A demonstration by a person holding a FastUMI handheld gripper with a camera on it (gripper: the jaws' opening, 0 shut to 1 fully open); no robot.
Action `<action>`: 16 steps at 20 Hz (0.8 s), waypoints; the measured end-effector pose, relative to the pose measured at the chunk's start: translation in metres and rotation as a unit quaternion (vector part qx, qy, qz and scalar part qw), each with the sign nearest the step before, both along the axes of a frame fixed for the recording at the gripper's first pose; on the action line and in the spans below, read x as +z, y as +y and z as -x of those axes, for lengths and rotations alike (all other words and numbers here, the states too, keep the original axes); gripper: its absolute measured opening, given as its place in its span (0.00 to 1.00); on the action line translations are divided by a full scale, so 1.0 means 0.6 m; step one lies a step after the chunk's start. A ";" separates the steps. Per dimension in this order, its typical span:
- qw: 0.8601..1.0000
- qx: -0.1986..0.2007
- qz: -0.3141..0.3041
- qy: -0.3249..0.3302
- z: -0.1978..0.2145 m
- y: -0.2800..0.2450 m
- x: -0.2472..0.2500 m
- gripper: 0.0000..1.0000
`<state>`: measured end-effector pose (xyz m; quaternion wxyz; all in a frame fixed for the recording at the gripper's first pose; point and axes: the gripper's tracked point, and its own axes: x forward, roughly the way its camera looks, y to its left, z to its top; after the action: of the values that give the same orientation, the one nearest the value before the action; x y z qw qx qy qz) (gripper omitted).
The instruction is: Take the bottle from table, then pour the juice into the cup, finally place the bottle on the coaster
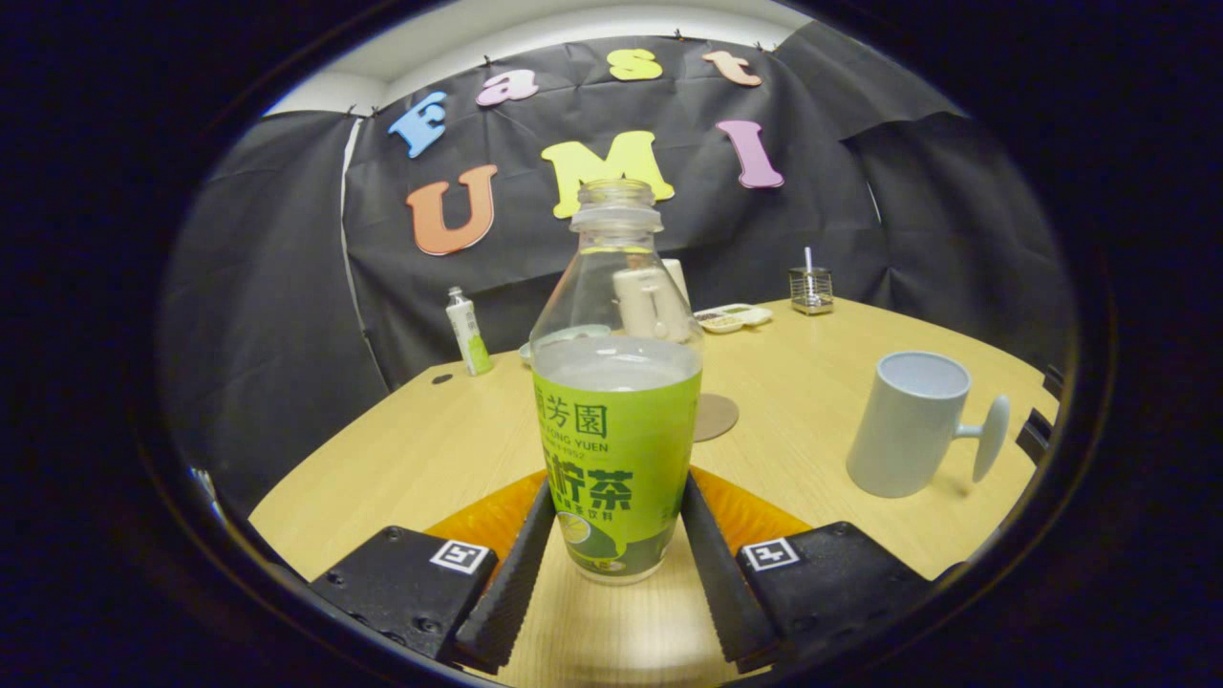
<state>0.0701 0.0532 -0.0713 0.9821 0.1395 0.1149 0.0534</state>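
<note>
In the gripper view, the clear plastic bottle with the green label [616, 420], uncapped and filled to about its shoulder, stands upright on the light wooden tabletop [401, 459] between your gripper [611, 535] jaws. The step in hand looks like the take: keep the bottle vertical as you lift, since the open neck will spill with any tilt, and squeeze low on the label where the body is stiffest. The jaws are spread just to bottle width, both fingers [521, 564] lying against its sides; whether they press firmly I cannot tell. The pale grey mug [908, 425] waits to the right, the round brown coaster [715, 417] just behind the bottle.
</note>
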 end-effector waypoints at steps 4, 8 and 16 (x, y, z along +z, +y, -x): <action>0.999 0.004 -0.049 -0.006 0.002 -0.003 0.029 0.79; 0.993 -0.001 -0.115 -0.017 0.007 -0.007 0.061 0.78; 0.960 0.024 -0.277 -0.027 -0.013 -0.002 0.122 0.77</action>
<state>0.0781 0.0519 0.0017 0.9062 0.4016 0.0728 0.1102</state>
